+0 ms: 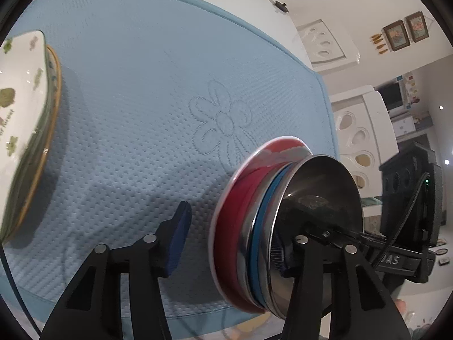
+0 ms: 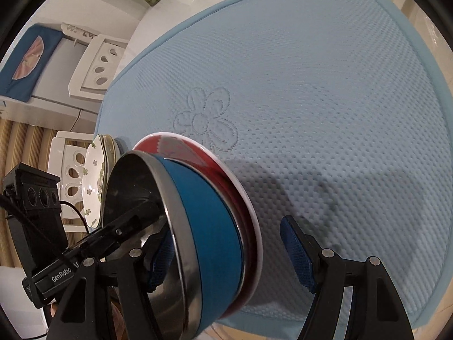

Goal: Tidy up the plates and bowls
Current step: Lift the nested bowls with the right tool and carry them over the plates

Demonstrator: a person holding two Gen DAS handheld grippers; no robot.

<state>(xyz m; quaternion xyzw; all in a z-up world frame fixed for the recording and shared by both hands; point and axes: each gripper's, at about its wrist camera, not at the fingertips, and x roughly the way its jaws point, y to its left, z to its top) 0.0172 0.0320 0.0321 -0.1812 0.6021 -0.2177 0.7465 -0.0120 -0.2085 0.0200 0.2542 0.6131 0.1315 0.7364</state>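
Note:
A steel bowl with a blue band sits nested in a red bowl with a white rim on the light blue mat. My left gripper is open, its jaws straddling the wall of this stack, one finger inside the steel bowl. My right gripper is open and straddles the same stack from the other side. A white plate with green flowers lies on other plates at the mat's edge.
White chairs with oval cut-outs stand beyond the table. Each view shows the other gripper's black body beside the bowls. The mat has an embossed flower.

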